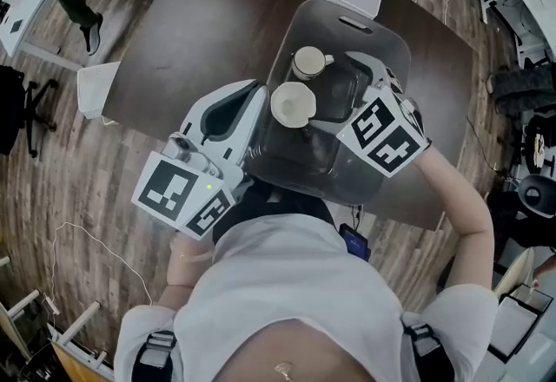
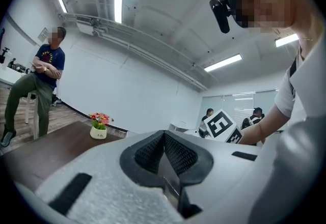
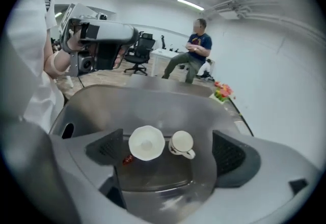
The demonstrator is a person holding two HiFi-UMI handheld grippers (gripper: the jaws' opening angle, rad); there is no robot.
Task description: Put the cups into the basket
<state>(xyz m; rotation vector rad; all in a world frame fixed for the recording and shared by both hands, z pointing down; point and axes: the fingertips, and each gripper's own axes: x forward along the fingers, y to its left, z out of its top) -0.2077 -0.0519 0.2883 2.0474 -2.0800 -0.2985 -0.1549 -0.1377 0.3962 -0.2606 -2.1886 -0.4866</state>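
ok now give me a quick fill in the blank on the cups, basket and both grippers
1. The grey basket holds ___ white cups.
2. The right gripper hangs over the basket with its jaws ___.
3. The left gripper has its jaws ___, with nothing between them.

Missing words: two; apart; together
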